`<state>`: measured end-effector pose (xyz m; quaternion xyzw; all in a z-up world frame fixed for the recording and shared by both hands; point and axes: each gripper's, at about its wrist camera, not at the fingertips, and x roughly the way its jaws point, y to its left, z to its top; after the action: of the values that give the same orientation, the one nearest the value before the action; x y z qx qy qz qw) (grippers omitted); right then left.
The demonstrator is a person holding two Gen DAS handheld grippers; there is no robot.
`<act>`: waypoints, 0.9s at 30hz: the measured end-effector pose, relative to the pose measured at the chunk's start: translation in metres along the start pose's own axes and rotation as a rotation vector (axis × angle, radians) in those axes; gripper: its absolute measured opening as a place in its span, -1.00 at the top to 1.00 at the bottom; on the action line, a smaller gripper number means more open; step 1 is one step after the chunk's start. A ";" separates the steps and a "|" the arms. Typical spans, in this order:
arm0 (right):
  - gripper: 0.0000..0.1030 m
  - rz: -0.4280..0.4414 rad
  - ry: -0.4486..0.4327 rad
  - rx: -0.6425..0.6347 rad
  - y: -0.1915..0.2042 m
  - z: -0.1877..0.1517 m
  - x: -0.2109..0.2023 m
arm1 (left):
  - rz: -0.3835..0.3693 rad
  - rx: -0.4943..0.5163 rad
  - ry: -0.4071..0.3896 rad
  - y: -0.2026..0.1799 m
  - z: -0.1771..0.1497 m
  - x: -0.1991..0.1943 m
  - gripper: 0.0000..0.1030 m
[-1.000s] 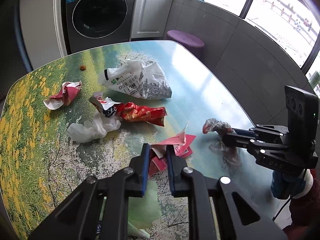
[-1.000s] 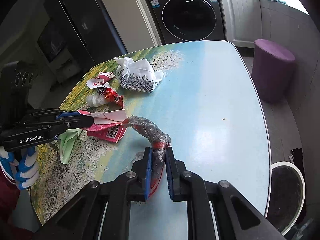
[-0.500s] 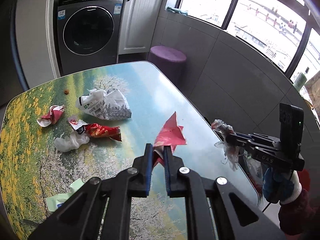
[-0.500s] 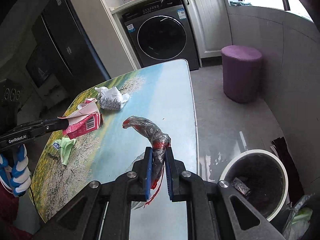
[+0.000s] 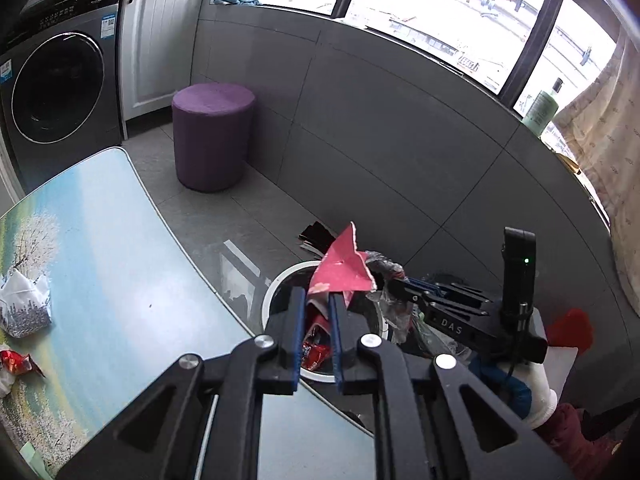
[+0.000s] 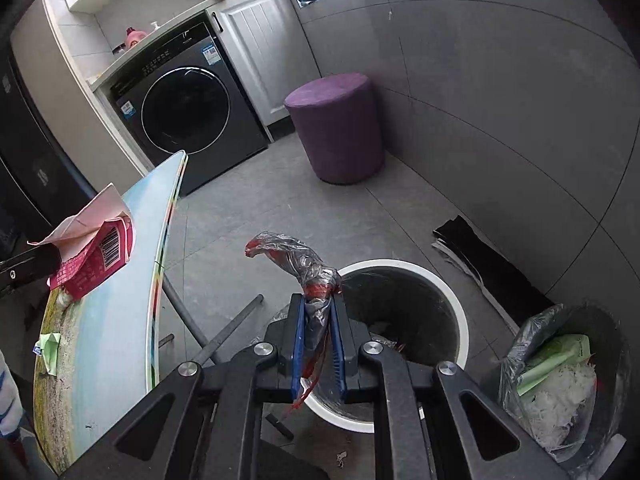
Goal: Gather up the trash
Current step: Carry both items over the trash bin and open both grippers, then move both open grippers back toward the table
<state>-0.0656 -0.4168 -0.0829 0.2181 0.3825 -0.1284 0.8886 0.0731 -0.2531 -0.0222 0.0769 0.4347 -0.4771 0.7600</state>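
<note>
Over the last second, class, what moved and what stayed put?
Both grippers swung from the table out over the white bin. The left gripper still clamps the pink carton; the right gripper still clamps the plastic wrap. Other litter stayed on the table.

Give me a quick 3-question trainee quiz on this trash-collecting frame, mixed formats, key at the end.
1. True or false: the left gripper grips a pink carton.
2. The right gripper holds: A) a green tissue pack B) a crumpled clear plastic wrapper C) nothing.
3. Fill in: both grippers are near the white-rimmed ___ on the floor.

Key: 1 true; 2 B; 3 bin.
</note>
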 end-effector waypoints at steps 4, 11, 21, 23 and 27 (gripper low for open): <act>0.62 -0.045 0.021 0.036 -0.021 -0.002 0.015 | -0.035 0.000 0.047 -0.019 0.008 0.043 0.62; 0.46 -0.087 0.011 0.081 -0.036 -0.007 0.013 | -0.089 -0.040 0.075 -0.027 0.013 0.070 0.16; 0.46 -0.038 -0.065 0.016 -0.002 0.000 -0.027 | 0.159 0.011 -0.089 -0.015 -0.003 -0.006 0.15; 0.46 -0.015 -0.082 -0.013 0.015 0.003 -0.037 | 0.251 0.029 -0.133 -0.012 -0.010 -0.026 0.15; 0.45 0.027 -0.107 -0.069 0.047 0.005 -0.054 | 0.382 0.030 -0.195 0.000 -0.027 -0.064 0.15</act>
<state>-0.0802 -0.3750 -0.0264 0.1854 0.3354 -0.1148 0.9165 0.0469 -0.1967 0.0084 0.1227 0.3293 -0.3359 0.8739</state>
